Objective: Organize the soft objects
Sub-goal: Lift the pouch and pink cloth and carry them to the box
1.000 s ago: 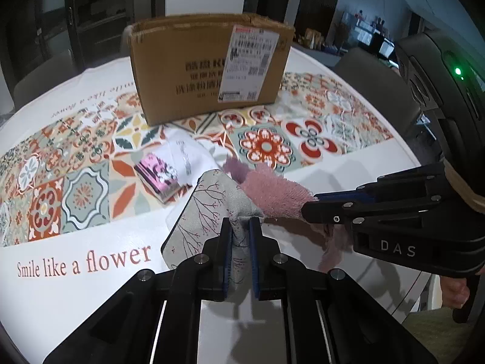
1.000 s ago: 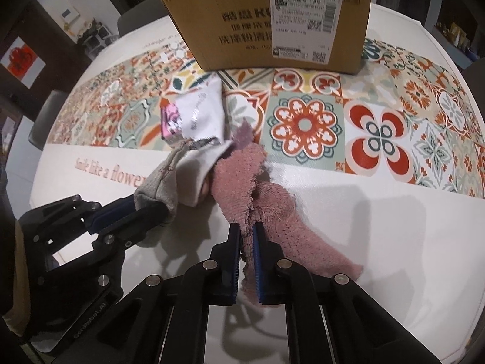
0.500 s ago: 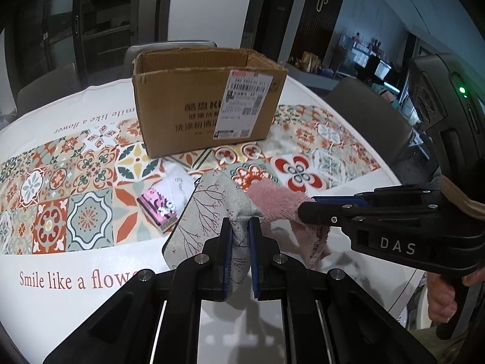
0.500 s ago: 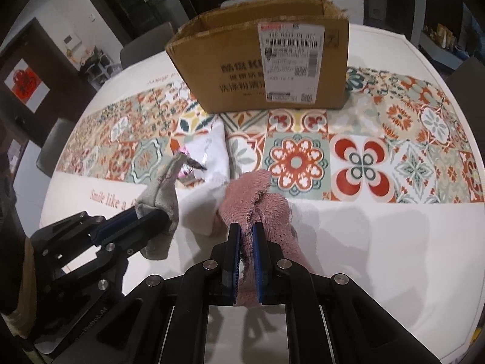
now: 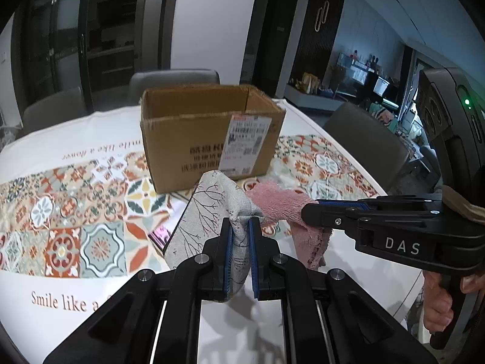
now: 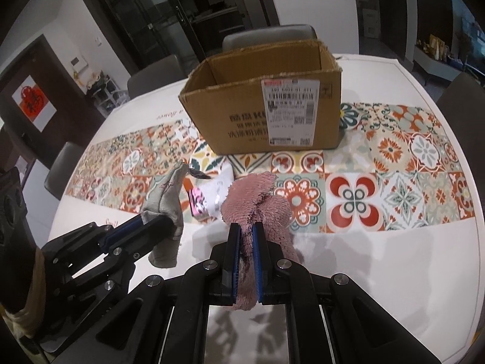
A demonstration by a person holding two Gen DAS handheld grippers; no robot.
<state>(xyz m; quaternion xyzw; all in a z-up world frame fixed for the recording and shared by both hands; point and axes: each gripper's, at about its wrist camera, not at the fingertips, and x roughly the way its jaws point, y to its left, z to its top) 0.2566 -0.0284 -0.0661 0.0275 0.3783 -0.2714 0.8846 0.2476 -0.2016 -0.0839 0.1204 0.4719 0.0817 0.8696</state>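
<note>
Pink packet [image 6: 198, 201] (half-hidden in left view) beside box [image 6: 242, 121]

I noted a woven grey cloth with a printed branch pattern [image 5: 209, 212], a fuzzy pink terry cloth [image 6: 257, 203], a matt brown corrugated cardboard box [image 6: 242, 115] bearing a smooth white paper label [image 6: 289, 112], and a glossy tile-patterned table cover [image 6: 409, 182].
</note>
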